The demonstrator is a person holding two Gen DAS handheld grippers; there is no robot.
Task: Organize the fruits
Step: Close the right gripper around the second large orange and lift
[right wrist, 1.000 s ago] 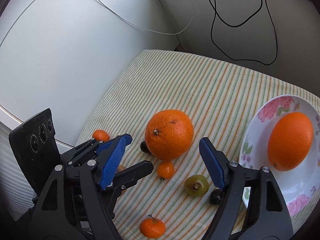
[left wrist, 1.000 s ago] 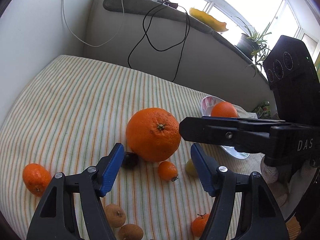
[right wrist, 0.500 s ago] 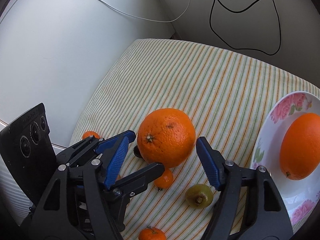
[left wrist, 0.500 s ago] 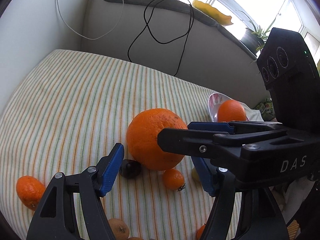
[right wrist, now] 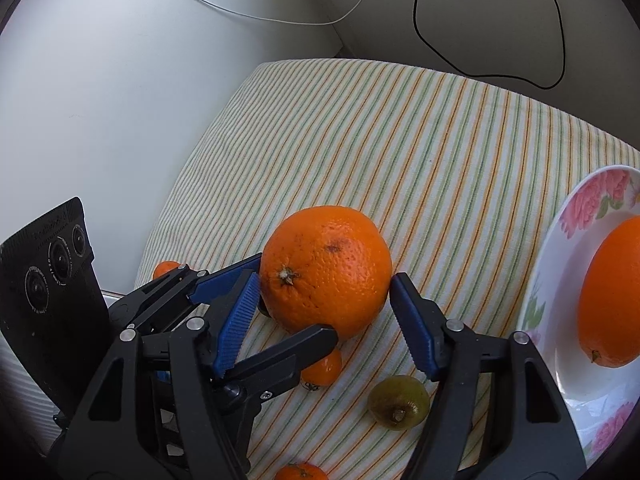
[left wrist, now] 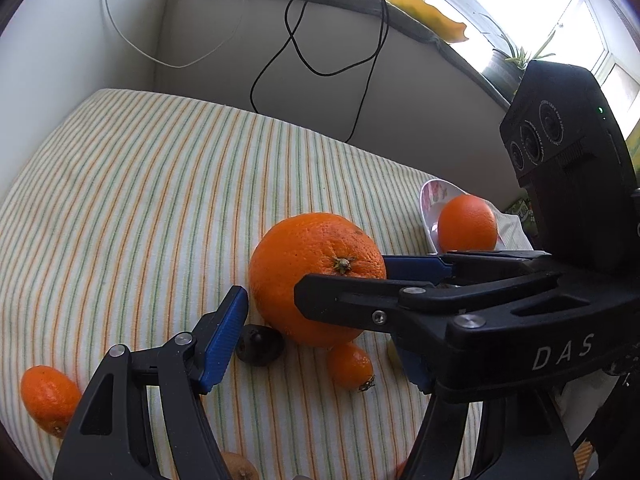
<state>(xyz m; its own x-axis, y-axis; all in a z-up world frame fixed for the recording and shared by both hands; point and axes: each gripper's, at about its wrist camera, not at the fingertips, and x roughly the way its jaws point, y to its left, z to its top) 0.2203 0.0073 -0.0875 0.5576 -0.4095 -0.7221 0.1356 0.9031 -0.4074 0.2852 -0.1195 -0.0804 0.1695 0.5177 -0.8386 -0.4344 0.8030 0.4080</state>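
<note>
Orange is filling the middle of both views: the large orange (right wrist: pixel 320 248) is sitting on the striped cloth (right wrist: pixel 440 140), and we are bringing both tools in around it. We are holding the right gripper (right wrist: pixel 325 280) tilted down over the fruit, its blue pads (right wrist: pixel 412 328) pressing the peel on the left and right sides, so it is gripping the large orange, which is still resting on the cloth. We are keeping the left gripper (left wrist: pixel 320 332) spread and empty; it is reaching in from the other side, one finger lying beside the fruit and the other crossing under its near edge (whether either finger is actually touching the peel, we cannot tell).

Smaller fruits are lying close by. A small mandarin (right wrist: pixel 322 368) is sitting just beneath the large orange, touching or nearly touching it, and a dark fruit (left wrist: pixel 259 345) is lying just beside its base. A green fruit (right wrist: pixel 398 402) is resting near the right gripper's right finger. Another mandarin (left wrist: pixel 46 396) is lying well apart, at the cloth's near left edge.

We are seeing the flowered plate (right wrist: pixel 560 280) to the right, apart from the large orange, carrying a second orange (right wrist: pixel 612 292). A black cable (left wrist: pixel 360 60) is hanging down the wall behind the cloth
</note>
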